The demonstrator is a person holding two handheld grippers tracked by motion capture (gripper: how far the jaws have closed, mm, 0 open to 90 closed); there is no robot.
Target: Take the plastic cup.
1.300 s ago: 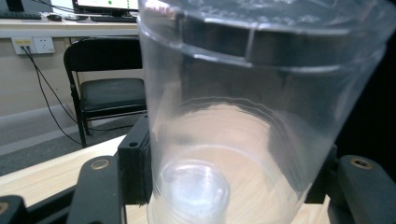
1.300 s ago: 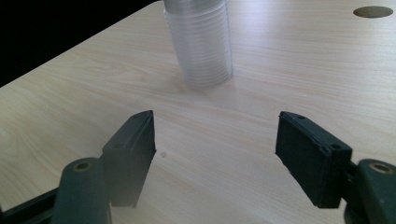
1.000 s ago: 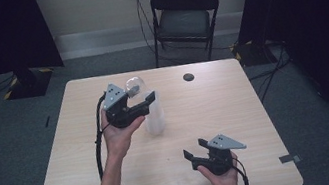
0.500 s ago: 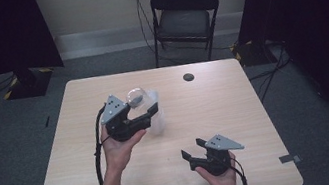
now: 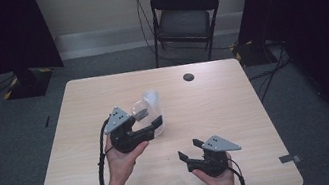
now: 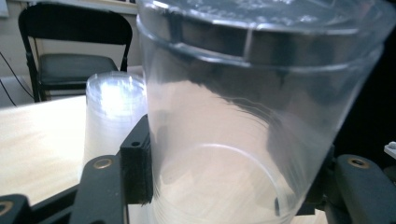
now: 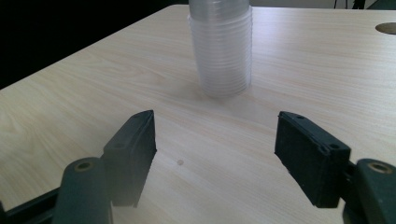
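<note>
High view: our left gripper (image 5: 149, 118) is clamped on a single clear cup (image 5: 141, 110), held above the table (image 5: 236, 111) and tipped, its long axis leaning away from us. The stack of cups (image 5: 154, 112) stands right behind it, mouth down, nearly overlapping, so the stack lies just beyond and slightly right of the left gripper. The right gripper (image 5: 190, 150) sits low near the front edge, jaws spread, holding nothing; it is clearly the farther one.

Left gripper view: the clear cup (image 6: 252, 121) sits between the pads, rim up; the stack (image 6: 114, 116) rises behind it, to its left.

Right gripper view: open jaws frame bare table (image 7: 70, 107); the stack (image 7: 222, 51) stands straight ahead, upright, well apart.
</note>
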